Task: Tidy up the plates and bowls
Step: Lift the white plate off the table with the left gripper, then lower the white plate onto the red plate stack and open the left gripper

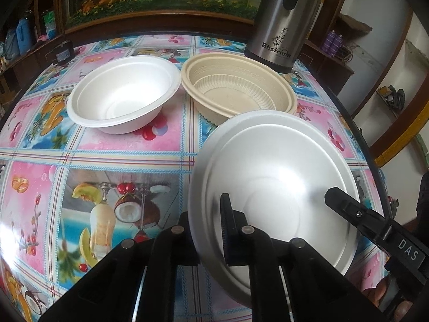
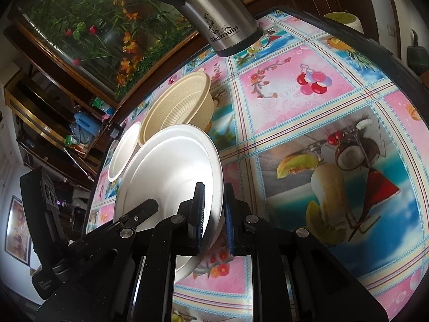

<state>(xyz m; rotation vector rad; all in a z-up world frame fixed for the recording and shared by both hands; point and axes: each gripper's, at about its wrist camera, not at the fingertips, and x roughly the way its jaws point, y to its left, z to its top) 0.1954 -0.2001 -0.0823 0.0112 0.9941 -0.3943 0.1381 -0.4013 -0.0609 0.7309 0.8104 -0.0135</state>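
Note:
A white foam bowl [image 1: 270, 187] is held tilted above the table, gripped on two sides. My left gripper [image 1: 207, 228] is shut on its left rim. My right gripper [image 2: 214, 212] is shut on its right rim; one right finger [image 1: 346, 205] shows in the left wrist view. The same bowl shows in the right wrist view [image 2: 171, 171]. A second white foam bowl [image 1: 123, 94] stands upright on the table at the far left, also in the right wrist view [image 2: 124, 153]. A beige ribbed bowl stack [image 1: 238, 88] stands beside it, also in the right wrist view [image 2: 179, 107].
A steel Bestrium kettle [image 1: 284, 18] stands at the table's far edge behind the beige bowls. The table has a colourful fruit-print cloth [image 1: 120, 145]. Wooden shelves and a flower picture lie beyond the far edge.

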